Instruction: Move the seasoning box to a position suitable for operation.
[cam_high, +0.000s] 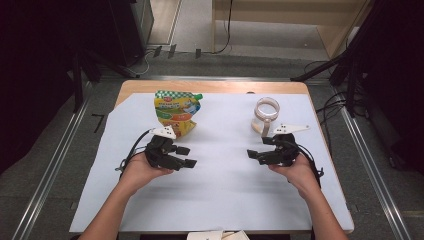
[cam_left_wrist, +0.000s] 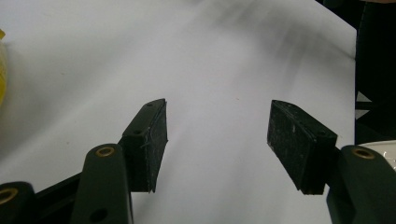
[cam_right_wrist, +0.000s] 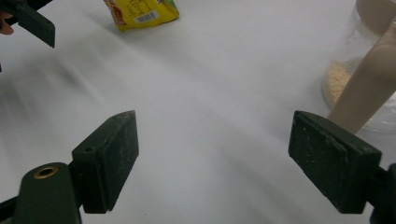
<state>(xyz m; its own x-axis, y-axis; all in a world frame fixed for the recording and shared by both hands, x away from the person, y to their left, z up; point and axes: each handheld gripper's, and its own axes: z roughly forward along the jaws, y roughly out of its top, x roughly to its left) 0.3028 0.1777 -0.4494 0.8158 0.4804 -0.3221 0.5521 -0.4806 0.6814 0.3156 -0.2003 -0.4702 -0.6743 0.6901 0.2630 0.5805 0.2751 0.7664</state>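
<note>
Pouch (cam_high: 177, 113) and jar (cam_high: 266, 116) stood at the far half of the tabletop (cam_high: 225, 190), each just beyond one hand: the yellow-green pouch lay ahead of the left hand-held gripper (cam_high: 186, 156), the clear jar with a pale scoop (cam_high: 263, 127) leaning in it ahead of the right hand-held gripper (cam_high: 256, 153). Both hand-held grippers pointed inward at each other across the bare middle of the white sheet, so neither faced its nearer thing; each would, by my reckoning, have had to turn away from the person to reach one. The left was nearer the pouch, which stood upright with its long axis vertical; the right was nearer the jar. Jaws of both stood open with nothing between them, the right ones wide. The right gripper view gave what the high view could not: pale granules in the bottom of the jar (cam_right_wrist: 369, 79), and a barcode on the pouch's lower edge (cam_right_wrist: 142, 14). The left gripper view caught a yellow sliver of the pouch (cam_left_wrist: 2, 70) at its left border.
</note>
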